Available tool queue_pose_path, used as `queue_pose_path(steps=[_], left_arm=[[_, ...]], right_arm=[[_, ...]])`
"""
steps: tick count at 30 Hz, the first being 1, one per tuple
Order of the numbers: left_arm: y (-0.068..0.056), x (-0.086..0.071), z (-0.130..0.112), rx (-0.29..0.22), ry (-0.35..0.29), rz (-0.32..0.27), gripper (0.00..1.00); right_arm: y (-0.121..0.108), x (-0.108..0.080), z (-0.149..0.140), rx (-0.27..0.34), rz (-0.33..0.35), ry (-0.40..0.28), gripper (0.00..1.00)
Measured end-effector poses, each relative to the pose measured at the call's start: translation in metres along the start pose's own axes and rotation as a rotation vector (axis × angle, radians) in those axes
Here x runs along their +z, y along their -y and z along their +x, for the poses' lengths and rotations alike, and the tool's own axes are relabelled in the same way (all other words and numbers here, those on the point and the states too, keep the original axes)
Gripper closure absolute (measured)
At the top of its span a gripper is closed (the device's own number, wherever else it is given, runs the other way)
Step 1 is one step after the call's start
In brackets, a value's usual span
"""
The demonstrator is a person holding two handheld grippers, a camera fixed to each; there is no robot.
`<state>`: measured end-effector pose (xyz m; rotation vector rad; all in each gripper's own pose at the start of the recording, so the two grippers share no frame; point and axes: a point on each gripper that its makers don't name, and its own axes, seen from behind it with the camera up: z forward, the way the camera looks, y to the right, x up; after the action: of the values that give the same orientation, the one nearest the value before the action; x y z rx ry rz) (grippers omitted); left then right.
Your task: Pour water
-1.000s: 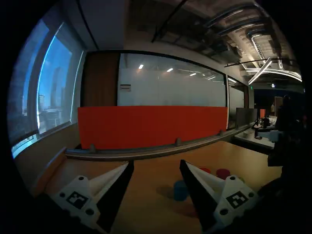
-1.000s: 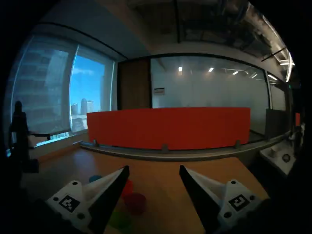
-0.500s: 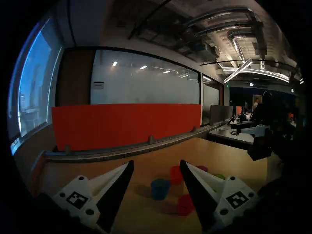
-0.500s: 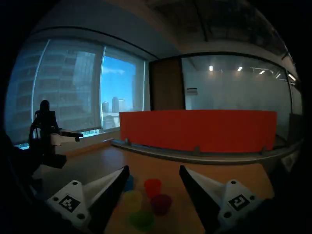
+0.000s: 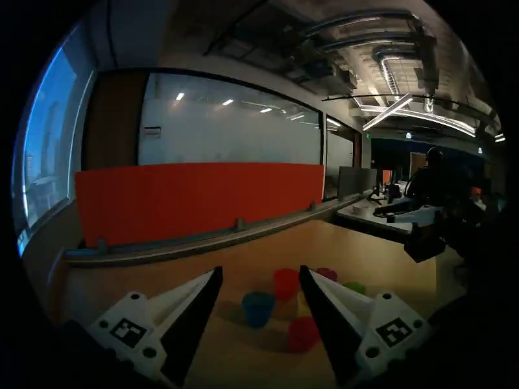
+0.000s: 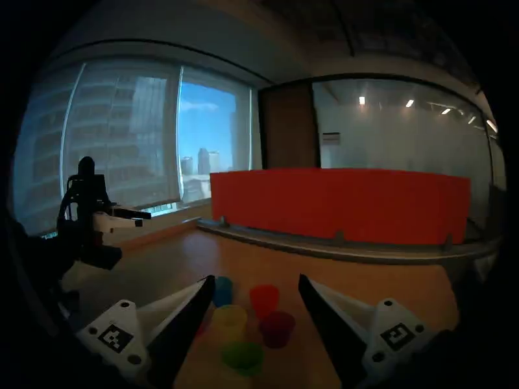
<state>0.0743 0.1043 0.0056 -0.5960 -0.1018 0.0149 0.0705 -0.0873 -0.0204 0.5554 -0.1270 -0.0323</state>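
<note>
Several small coloured cups stand in a cluster on the wooden table (image 5: pixel 370 249). In the left gripper view a blue cup (image 5: pixel 258 308) and a red cup (image 5: pixel 285 283) sit between the fingers of my left gripper (image 5: pixel 259 271), which is open and empty above the table. A pink-red cup (image 5: pixel 302 332) and a green cup (image 5: pixel 354 286) stand nearby. In the right gripper view my right gripper (image 6: pixel 256 280) is open and empty. Ahead of it stand the blue cup (image 6: pixel 224 290), red cup (image 6: pixel 264 300), yellow cup (image 6: pixel 230 321), maroon cup (image 6: pixel 277 327) and green cup (image 6: pixel 242 355).
A red partition (image 5: pixel 194 194) with a metal rail runs along the table's far edge. Large windows (image 6: pixel 130 149) line one side. The right gripper (image 5: pixel 415 217) hovers at the table's right; the left gripper (image 6: pixel 120 217) hovers at its left. A person (image 5: pixel 431 175) sits at a far desk.
The left view has swung right and the right view left, both dipping toward the table. The cups now sit more centrally between each pair of fingers. Both grippers stay open.
</note>
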Motion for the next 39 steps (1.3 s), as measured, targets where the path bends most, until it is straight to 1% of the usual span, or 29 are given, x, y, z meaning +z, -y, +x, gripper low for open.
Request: queue_pose_path(steps=[5, 8, 17, 20, 23, 29, 35, 39], left_arm=[[0.000, 0.001, -0.012, 0.000, 0.043, -0.014, 0.13], [0.003, 0.001, -0.018, 0.015, 0.056, -0.011, 0.13], [0.004, 0.003, -0.027, 0.049, 0.078, -0.006, 0.13], [0.004, 0.005, -0.031, 0.055, 0.084, -0.005, 0.13], [0.002, 0.006, -0.036, 0.057, 0.097, -0.011, 0.13], [0.001, 0.011, -0.048, 0.053, 0.118, -0.018, 0.13], [0.003, 0.015, -0.064, 0.050, 0.148, -0.021, 0.13], [0.005, 0.019, -0.073, 0.046, 0.164, -0.022, 0.13]], right_arm=[[0.004, 0.001, -0.012, -0.016, 0.020, 0.054, 0.01], [0.006, 0.000, -0.018, -0.034, 0.029, 0.082, 0.00], [0.009, -0.001, -0.035, -0.084, 0.037, 0.144, 0.00], [0.010, -0.001, -0.041, -0.090, 0.042, 0.161, 0.00], [0.011, -0.001, -0.049, -0.090, 0.046, 0.179, 0.00], [0.010, 0.002, -0.066, -0.093, 0.053, 0.216, 0.00], [0.009, 0.004, -0.086, -0.110, 0.054, 0.258, 0.00], [0.010, 0.005, -0.099, -0.112, 0.062, 0.282, 0.00]])
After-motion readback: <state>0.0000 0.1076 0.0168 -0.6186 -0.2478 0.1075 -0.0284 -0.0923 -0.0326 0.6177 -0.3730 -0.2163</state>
